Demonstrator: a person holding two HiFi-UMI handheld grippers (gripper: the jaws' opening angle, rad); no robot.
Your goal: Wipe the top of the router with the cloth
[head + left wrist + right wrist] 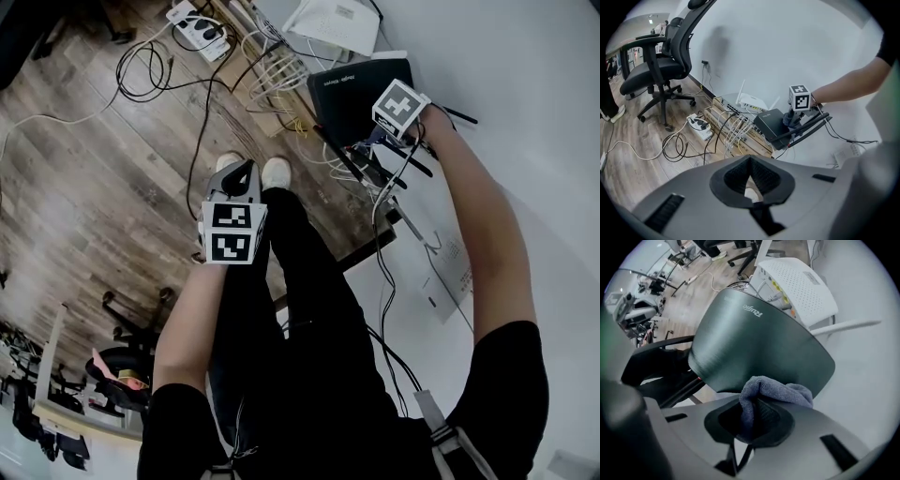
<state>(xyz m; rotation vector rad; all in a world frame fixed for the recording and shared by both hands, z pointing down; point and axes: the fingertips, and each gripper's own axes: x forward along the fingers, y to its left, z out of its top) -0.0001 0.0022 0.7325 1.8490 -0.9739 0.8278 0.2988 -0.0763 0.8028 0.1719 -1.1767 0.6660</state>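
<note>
Right gripper view, unlike head view, shows right claw [750, 420] pinching cloth [776, 392].

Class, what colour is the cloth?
Bluish grey; the cloth shows best in the right gripper view.

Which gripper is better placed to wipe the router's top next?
Right. The right gripper is shut on the cloth at the black router's near edge; the left gripper is shut, empty, and well away from it.
</note>
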